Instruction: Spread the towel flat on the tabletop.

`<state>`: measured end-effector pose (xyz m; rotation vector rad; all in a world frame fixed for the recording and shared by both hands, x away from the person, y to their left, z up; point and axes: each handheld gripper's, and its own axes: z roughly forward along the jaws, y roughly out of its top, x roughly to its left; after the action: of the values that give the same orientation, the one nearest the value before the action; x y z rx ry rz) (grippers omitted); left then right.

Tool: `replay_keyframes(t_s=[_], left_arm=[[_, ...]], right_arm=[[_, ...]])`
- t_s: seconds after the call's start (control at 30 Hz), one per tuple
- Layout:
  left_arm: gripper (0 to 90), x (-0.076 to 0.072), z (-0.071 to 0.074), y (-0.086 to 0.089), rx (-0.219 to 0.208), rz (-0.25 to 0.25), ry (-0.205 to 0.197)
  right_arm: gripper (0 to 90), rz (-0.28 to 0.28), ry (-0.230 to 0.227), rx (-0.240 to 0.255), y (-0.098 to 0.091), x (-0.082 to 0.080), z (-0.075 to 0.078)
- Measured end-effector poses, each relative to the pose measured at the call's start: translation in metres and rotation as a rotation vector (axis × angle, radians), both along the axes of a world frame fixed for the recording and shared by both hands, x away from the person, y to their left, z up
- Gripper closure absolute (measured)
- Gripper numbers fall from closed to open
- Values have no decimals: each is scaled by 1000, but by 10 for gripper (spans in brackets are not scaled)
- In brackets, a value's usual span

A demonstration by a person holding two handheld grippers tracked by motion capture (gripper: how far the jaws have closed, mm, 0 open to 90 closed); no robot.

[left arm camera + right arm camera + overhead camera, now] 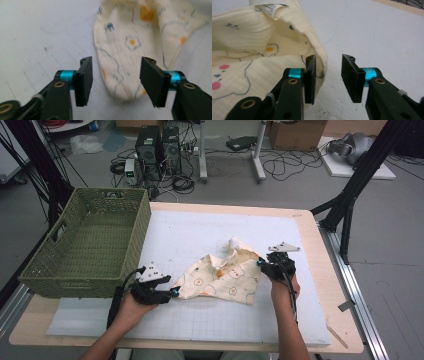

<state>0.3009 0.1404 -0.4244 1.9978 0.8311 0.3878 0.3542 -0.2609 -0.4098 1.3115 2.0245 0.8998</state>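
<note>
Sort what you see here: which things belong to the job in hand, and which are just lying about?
In the job: patterned cloth, left gripper, right gripper, both open beside it.
Lying about: green basket, computer towers, cables, cardboard box.

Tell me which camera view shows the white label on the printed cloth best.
The right gripper view: the white label sits near the top edge on the folded cloth, its print faintly visible. The high view gives just a white fleck at the cloth's raised peak. The left gripper view looks at the cloth's other, rounded end.
</note>
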Motion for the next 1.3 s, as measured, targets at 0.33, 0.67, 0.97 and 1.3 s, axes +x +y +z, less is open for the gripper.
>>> replay_keyframes(t_s=[0.33, 0.67, 0.97, 1.3], left_arm=[[420, 41, 21, -34, -99, -94, -90], [406, 59, 13, -85, -45, -177, -35], [819, 76, 5, -119, 94, -130, -86], [852, 99, 1, -95, 108, 40, -13]], right_arm=[[520, 59, -74, 26, -18, -40, 2], [417, 140, -76, 67, -20, -65, -8], [409, 225, -20, 75, -8, -68, -22], [573, 330, 81, 38, 13, -64, -38]])
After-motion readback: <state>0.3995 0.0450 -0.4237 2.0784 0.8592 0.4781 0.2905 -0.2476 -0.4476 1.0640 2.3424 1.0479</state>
